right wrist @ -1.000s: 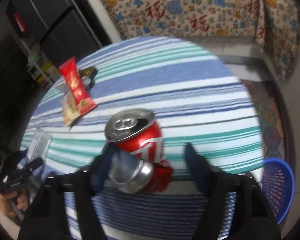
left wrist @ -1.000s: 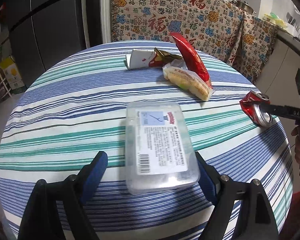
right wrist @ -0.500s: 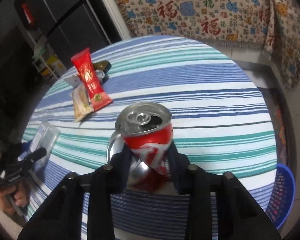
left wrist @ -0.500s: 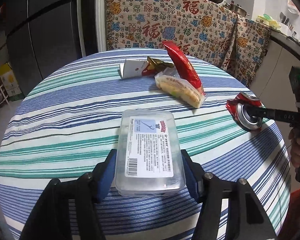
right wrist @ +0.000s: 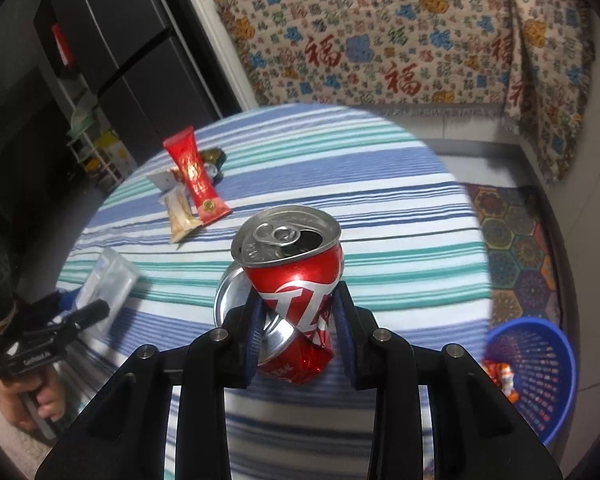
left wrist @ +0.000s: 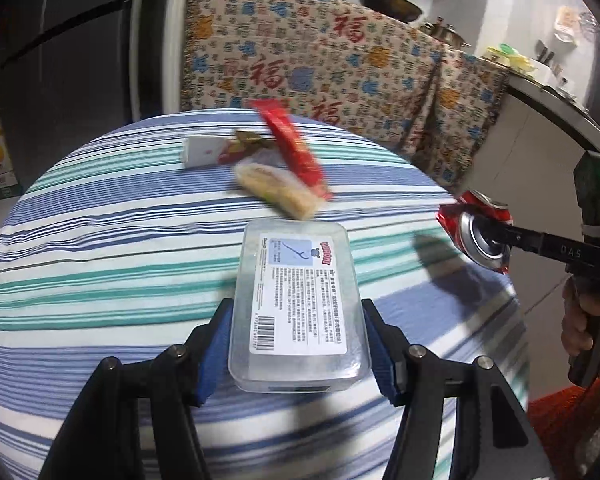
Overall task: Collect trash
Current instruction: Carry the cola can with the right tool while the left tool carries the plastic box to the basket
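Left wrist view: the left gripper point(left wrist: 298, 346), at lower centre, has its blue pads point(left wrist: 214, 350) pressed against the two long sides of a clear plastic box point(left wrist: 298, 308). The box has a printed label with a barcode on top and lies lengthwise between the fingers, pointing up the frame. Whether it rests on or is raised off the striped cloth point(left wrist: 100, 248) of the round table cannot be told.

At upper centre, beyond the box, lies a small pile of trash, blurred: a red wrapper point(left wrist: 294, 152) tilted over a pale snack packet point(left wrist: 278, 190), with a white card point(left wrist: 202, 151) and a dark foil scrap point(left wrist: 254, 139) to their left. At the right edge the right gripper point(left wrist: 500, 236) pinches a crushed can point(left wrist: 478, 238), held off the table's edge.

Right wrist view: the right gripper point(right wrist: 298, 320), at lower centre, is clamped on the can point(right wrist: 292, 284), its pads sunk into the dented red wall; the opened top faces up the frame. The red wrapper point(right wrist: 196, 176) and snack packet point(right wrist: 178, 216) lie at centre left. The box point(right wrist: 108, 280) and left gripper point(right wrist: 88, 312) sit at the left edge. A blue basket point(right wrist: 540, 364) stands on the floor at lower right, beside the table, with a small item inside.
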